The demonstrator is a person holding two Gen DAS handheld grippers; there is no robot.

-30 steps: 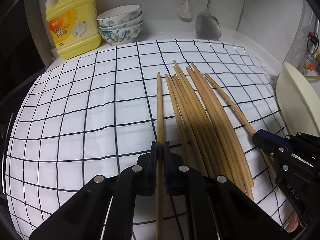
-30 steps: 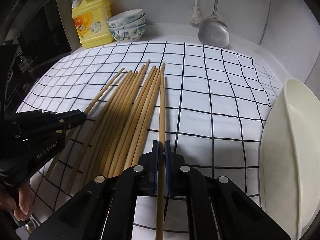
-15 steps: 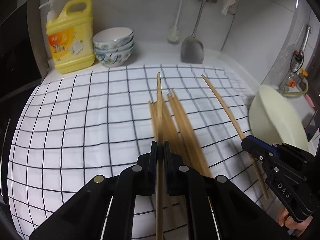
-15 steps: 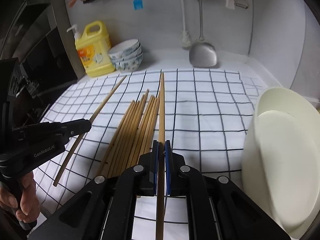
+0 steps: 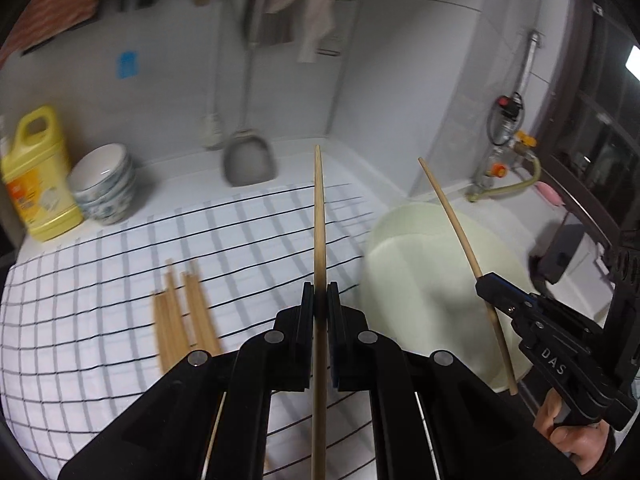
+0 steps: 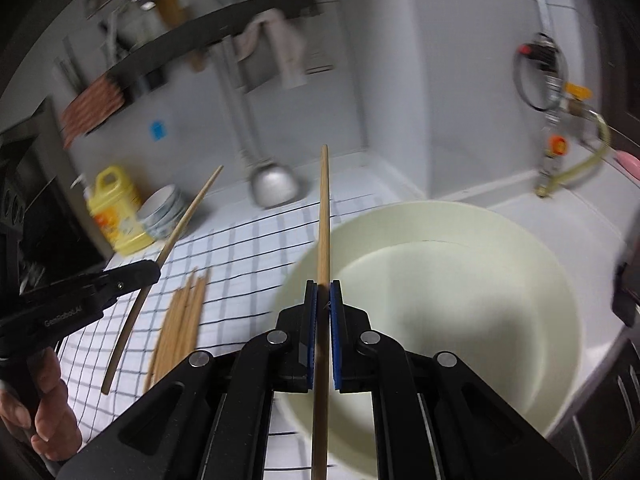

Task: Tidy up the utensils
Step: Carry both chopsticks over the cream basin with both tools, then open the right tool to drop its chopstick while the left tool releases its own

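Both black two-finger grippers — left [image 5: 320,300], right [image 6: 323,300] — each clamp one slender round wooden chopstick [image 5: 319,220]. Smooth cream plastic basin [image 6: 520,248] sits beside the grid-checked white cloth [image 5: 100,280].

Chopstick pile [image 5: 184,312] lies on checked cloth [image 5: 100,280], left of basin [image 6: 460,280].

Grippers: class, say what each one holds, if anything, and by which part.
Left gripper and right gripper each pinch one wooden chopstick partway along its shaft.
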